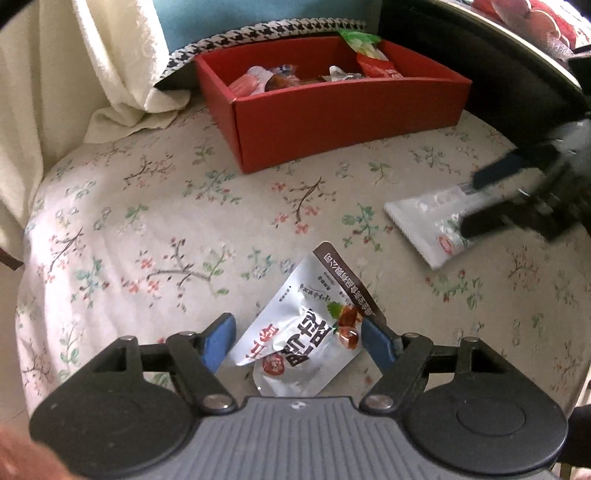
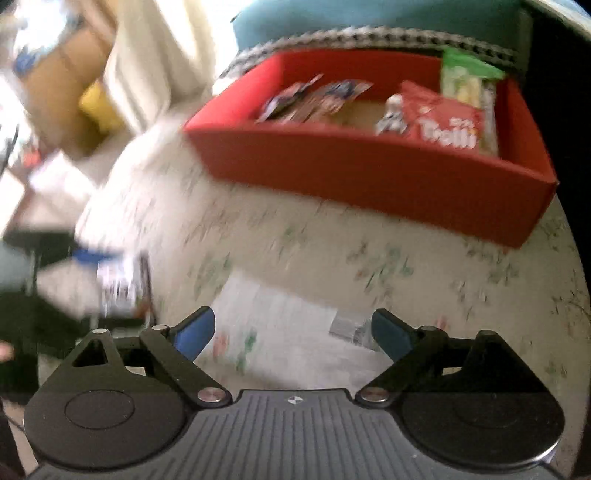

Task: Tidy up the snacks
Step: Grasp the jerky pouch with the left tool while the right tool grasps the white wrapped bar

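Observation:
A silver snack packet [image 1: 303,332] with dark print lies crumpled on the floral cloth, between the blue pads of my left gripper [image 1: 299,341]. The jaws stand apart, with the pads close beside the packet's edges. To the right, a white packet [image 1: 424,229] lies flat, and my right gripper [image 1: 471,203] straddles its near end, open. The blurred right wrist view shows the same white packet [image 2: 280,332] under the open right gripper [image 2: 291,332]. A red box [image 1: 332,114] at the back holds several snack bags, among them a red bag [image 2: 443,122] and a green one [image 2: 465,74].
The floral tablecloth [image 1: 147,221] covers a round table. A cream cloth [image 1: 74,74] hangs at the left, a houndstooth cushion [image 1: 277,31] sits behind the box, and a dark frame [image 1: 480,74] runs along the right. A cardboard box [image 2: 62,92] shows beyond the table.

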`<state>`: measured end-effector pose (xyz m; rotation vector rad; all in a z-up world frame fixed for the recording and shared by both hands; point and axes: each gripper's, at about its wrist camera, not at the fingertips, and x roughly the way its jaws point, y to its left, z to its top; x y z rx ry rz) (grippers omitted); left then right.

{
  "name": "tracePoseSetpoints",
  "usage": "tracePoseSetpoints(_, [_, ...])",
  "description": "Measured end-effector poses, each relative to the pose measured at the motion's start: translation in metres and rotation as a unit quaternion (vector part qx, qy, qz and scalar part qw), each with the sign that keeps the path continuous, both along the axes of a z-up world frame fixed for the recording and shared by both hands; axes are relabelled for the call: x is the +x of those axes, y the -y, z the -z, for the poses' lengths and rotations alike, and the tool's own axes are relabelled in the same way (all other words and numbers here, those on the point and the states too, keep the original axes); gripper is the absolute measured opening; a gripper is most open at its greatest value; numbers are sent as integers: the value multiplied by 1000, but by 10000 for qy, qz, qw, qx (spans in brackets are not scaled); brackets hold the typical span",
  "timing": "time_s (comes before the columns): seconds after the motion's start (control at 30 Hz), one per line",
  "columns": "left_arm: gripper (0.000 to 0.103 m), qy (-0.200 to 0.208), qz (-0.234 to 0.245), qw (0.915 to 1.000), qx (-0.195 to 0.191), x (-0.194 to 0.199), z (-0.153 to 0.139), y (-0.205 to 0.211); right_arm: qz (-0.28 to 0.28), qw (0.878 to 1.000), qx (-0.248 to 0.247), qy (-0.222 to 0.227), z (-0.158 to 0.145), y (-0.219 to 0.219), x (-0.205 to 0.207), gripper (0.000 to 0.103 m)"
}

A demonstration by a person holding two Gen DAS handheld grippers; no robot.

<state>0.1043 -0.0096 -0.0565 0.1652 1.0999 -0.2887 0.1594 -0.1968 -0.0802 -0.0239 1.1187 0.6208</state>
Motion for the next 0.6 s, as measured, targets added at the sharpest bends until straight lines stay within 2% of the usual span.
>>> tracePoseSetpoints(0.07, [70, 9, -18, 10000, -4, -4, 0, -5, -272, 9992, -287, 60, -8, -8, -15, 94])
tracePoseSetpoints(0.13, [70, -7, 11, 10000, -32, -8, -1, -10, -698, 9945, -708, 316, -19, -20, -28, 94])
tracePoseSetpoints(0.2, [72, 23, 107, 9999, -14, -11, -1, -11, -1250, 9822, -1212, 707, -26, -38, -35, 94])
tracePoseSetpoints(0.27, [75, 2, 202, 9998, -24, -10, 0, -10, -1859, 9640, -1649, 952, -22, -56, -32, 94])
tracePoseSetpoints(0.33, [77, -18, 254, 9997, 2, -10, 0, -8, -2130, 9561, -1889, 701, -8, -65, -13, 94])
tracePoseSetpoints(0.37, [77, -33, 293, 9996, 15, -10, 0, -7, -2195, 9534, -1992, 563, 0, -69, -4, 99])
tracePoseSetpoints(0.47, [78, -1, 475, 9989, -30, -13, 1, -10, -2306, 9601, -1577, 94, 8, -67, 17, 98])
tracePoseSetpoints(0.6, [78, -51, 405, 9990, -178, -7, -2, -20, -2006, 9670, -1569, 105, 9, -58, 9, 96])
